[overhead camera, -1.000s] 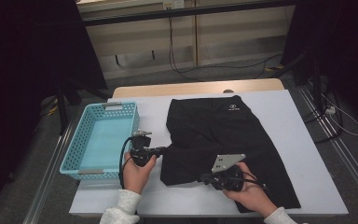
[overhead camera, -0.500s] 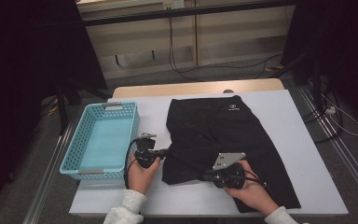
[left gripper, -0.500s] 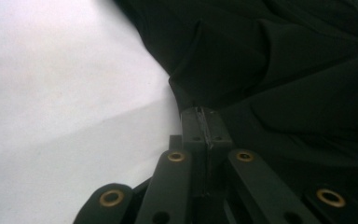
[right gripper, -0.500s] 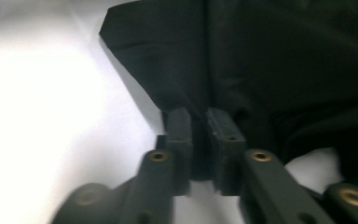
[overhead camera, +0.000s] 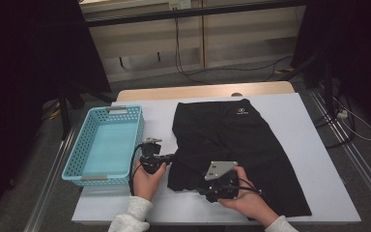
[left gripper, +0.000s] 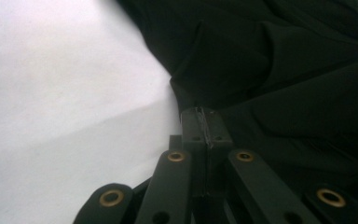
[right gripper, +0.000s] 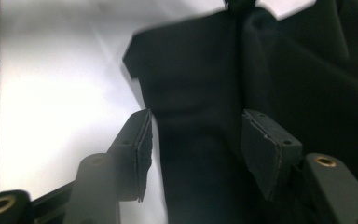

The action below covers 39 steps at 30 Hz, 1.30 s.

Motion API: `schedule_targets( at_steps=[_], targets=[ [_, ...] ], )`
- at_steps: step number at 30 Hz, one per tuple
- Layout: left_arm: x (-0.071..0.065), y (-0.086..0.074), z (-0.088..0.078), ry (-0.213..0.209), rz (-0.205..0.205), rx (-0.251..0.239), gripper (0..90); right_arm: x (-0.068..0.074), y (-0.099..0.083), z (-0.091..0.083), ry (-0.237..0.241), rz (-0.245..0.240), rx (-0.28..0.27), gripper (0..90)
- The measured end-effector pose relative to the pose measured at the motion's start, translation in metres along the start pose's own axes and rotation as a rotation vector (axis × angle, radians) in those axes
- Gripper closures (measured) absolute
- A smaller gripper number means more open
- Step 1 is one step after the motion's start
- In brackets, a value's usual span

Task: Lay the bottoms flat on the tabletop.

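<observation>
Table [overhead camera: 314, 159] white, dim room | left claw [overhead camera: 170, 157] clenched on black shorts [overhead camera: 241, 150] | right claw [overhead camera: 204, 189] opening, released

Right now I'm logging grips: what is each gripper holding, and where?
Left gripper pinches the black shorts at their left edge. Right gripper, just opening, holds nothing.

High view dim, dark surround at 9 and 3 o'clock; white table cover [overhead camera: 290, 140] brightest, evenly lit; black garment [overhead camera: 236, 145] swallows detail; gripper views soft, cover glaring at 10 o'clock, near jaws blurred; soft shadow band at 8 o'clock.
</observation>
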<state>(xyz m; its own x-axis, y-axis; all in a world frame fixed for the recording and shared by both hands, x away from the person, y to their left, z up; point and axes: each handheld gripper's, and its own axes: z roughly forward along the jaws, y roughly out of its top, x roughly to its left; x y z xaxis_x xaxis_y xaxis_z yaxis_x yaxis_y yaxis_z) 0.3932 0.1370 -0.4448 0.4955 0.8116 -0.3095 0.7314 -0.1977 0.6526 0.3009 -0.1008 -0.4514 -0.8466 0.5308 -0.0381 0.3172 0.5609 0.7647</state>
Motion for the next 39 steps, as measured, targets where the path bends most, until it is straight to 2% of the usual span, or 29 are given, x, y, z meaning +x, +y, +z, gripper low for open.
schedule_targets(
  at_steps=[2,4,7,9,11,13,16,17,18,25,28,31,34,36,38,39],
  targets=[
    [0.0,0.0,0.0,-0.001,0.0,0.0,90.0,0.002,0.004,0.004,0.016,-0.002,-0.017,41.2],
    [0.0,0.0,-0.001,-0.002,0.004,0.004,90.0,0.005,0.004,0.011,0.019,-0.012,-0.002,39.7],
    [0.001,0.0,-0.003,0.0,0.003,-0.004,90.0,0.008,0.0,0.021,0.023,-0.016,0.018,40.7],
    [0.002,0.0,-0.005,-0.001,-0.003,-0.009,90.0,0.009,0.0,0.023,0.032,-0.023,0.008,43.1],
    [0.003,0.0,-0.006,-0.009,-0.01,-0.007,90.0,0.011,0.001,0.022,0.044,-0.017,0.014,52.9],
    [0.003,0.0,-0.005,-0.007,-0.008,-0.005,89.6,0.012,0.001,0.022,0.042,-0.008,0.014,57.7],
    [0.001,0.0,-0.005,0.006,0.006,-0.002,89.6,0.011,0.001,0.021,0.033,-0.019,0.013,76.7],
    [0.001,0.0,-0.006,0.009,0.007,-0.002,89.6,0.011,0.001,0.021,0.04,-0.028,0.014,87.3],
    [0.0,0.0,-0.007,0.013,0.006,0.001,89.6,0.01,0.0,0.021,0.054,-0.03,0.011,88.7],
    [0.001,-0.005,-0.019,0.029,0.004,0.003,89.3,0.011,-0.002,0.014,0.105,-0.002,0.006,90.0],
    [0.0,-0.007,-0.017,0.03,0.015,0.015,89.0,0.014,-0.002,0.01,0.119,-0.019,0.008,90.0],
    [0.0,-0.007,-0.014,0.023,0.02,0.018,89.1,0.012,-0.005,0.007,0.12,-0.017,0.006,90.0],
    [0.001,-0.005,-0.012,0.023,0.016,0.015,89.6,0.004,-0.009,0.0,0.098,0.014,-0.017,90.0],
    [0.002,-0.004,-0.01,0.013,0.009,0.011,90.0,-0.003,-0.01,-0.006,0.045,0.043,-0.072,90.0],
    [0.001,-0.003,-0.007,0.019,0.006,0.007,90.0,-0.009,-0.01,-0.009,0.033,0.08,-0.097,90.0],
    [0.002,-0.001,-0.005,0.025,0.012,0.014,90.0,-0.011,-0.011,-0.009,0.019,0.084,-0.095,90.0]
  ],
)
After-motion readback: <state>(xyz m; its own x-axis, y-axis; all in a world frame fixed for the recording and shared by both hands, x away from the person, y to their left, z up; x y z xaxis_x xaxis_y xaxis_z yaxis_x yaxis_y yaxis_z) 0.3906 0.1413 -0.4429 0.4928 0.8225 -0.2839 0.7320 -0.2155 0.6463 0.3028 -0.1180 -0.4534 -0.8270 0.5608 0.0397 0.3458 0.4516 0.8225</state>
